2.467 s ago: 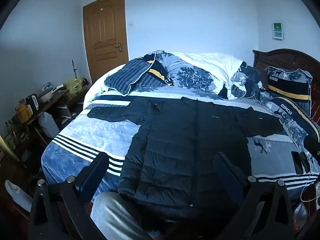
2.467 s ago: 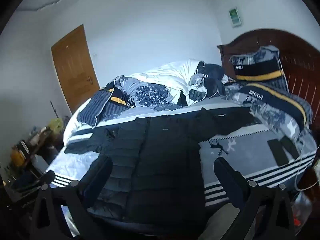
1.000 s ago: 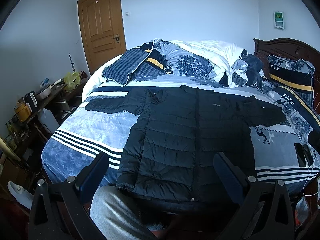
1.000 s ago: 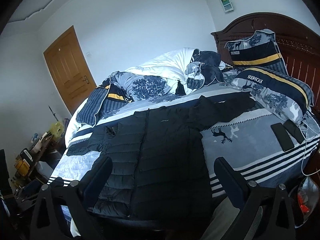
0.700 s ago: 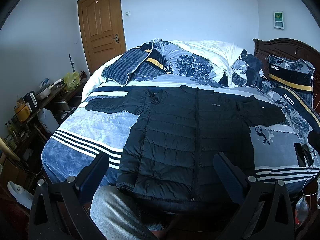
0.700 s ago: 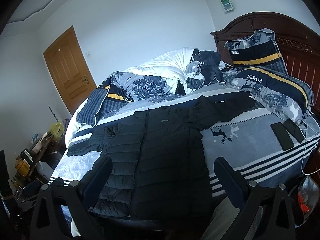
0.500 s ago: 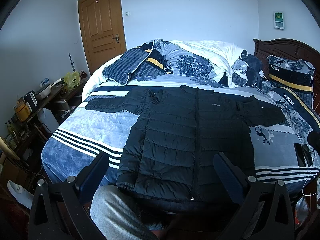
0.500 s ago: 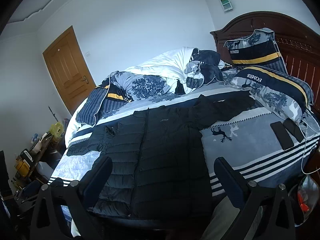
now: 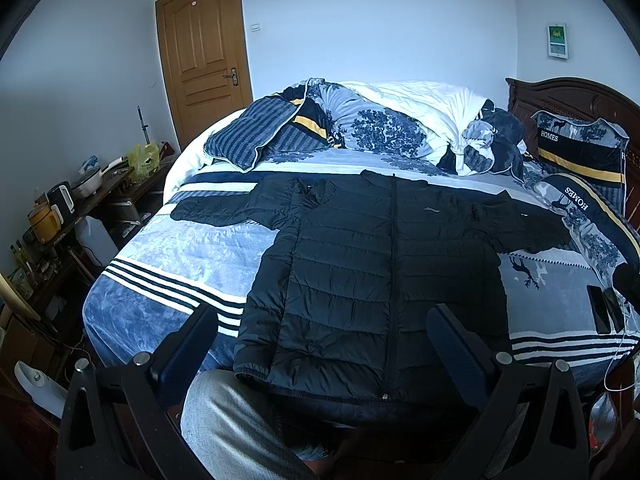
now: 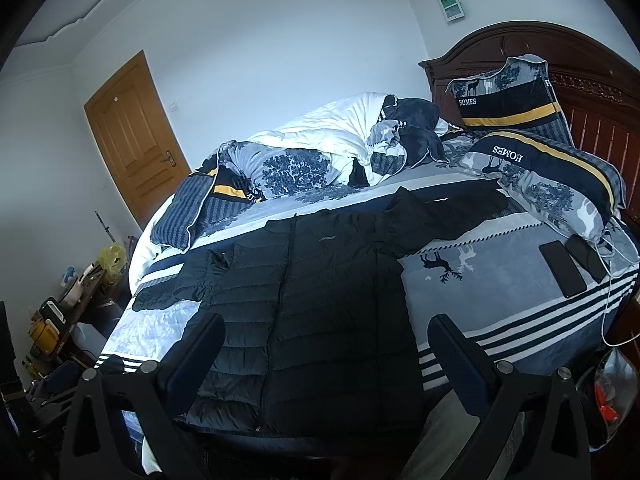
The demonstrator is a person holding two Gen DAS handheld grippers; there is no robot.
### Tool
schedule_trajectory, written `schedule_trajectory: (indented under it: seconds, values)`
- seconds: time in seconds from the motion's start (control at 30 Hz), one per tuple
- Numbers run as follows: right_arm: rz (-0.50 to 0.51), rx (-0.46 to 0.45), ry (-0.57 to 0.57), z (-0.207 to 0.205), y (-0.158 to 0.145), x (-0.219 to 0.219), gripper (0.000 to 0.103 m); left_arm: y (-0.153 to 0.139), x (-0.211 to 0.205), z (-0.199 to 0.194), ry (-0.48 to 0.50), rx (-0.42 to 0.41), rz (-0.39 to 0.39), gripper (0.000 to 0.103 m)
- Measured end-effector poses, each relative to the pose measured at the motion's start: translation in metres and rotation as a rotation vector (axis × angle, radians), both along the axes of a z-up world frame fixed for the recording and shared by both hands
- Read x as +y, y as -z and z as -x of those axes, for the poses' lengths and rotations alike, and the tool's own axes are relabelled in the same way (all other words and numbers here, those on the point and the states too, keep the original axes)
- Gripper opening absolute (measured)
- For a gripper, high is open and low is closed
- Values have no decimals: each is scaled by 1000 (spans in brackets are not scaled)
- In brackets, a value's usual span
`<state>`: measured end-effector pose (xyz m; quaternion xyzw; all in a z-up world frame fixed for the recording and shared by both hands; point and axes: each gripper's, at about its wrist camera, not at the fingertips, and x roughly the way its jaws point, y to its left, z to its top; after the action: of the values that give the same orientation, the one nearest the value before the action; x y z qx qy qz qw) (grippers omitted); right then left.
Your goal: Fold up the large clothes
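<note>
At the near edge of the bed point(image 9: 168, 264), the left hand-held gripper point(image 9: 320, 336) and right hand-held gripper point(image 10: 326, 346) hover with jaws spread, empty. The black puffer jacket point(image 9: 372, 272) lies flat, zipped, hem nearest, sleeves outstretched. Advisable: grasp one sleeve point(image 9: 224, 210) by the cuff, fold it across the chest, keeping the body unrumpled. Phones point(image 10: 562, 268) lie well apart.

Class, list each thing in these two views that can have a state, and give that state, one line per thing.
Jacket: zipped shut, spread flat on the bed, sleeves out, unfolded.
Door: closed.
Left gripper: open, holding nothing.
Right gripper: open, holding nothing.
Duvet: bunched in a heap at the far side.
Phones: lying flat on the bed, screens dark.
</note>
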<state>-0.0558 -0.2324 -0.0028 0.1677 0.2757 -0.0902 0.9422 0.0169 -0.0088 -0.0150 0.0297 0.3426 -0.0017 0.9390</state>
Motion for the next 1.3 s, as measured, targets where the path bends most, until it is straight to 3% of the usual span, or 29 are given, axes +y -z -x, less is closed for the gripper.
schedule_trajectory:
  seconds: [1.07, 1.3]
  values:
    - [-19, 21, 4, -5, 4, -4, 103, 3, 0, 1, -3, 10, -5, 103]
    - [88, 15, 66, -16, 3, -4, 103, 14, -8, -12, 17, 41, -8, 103]
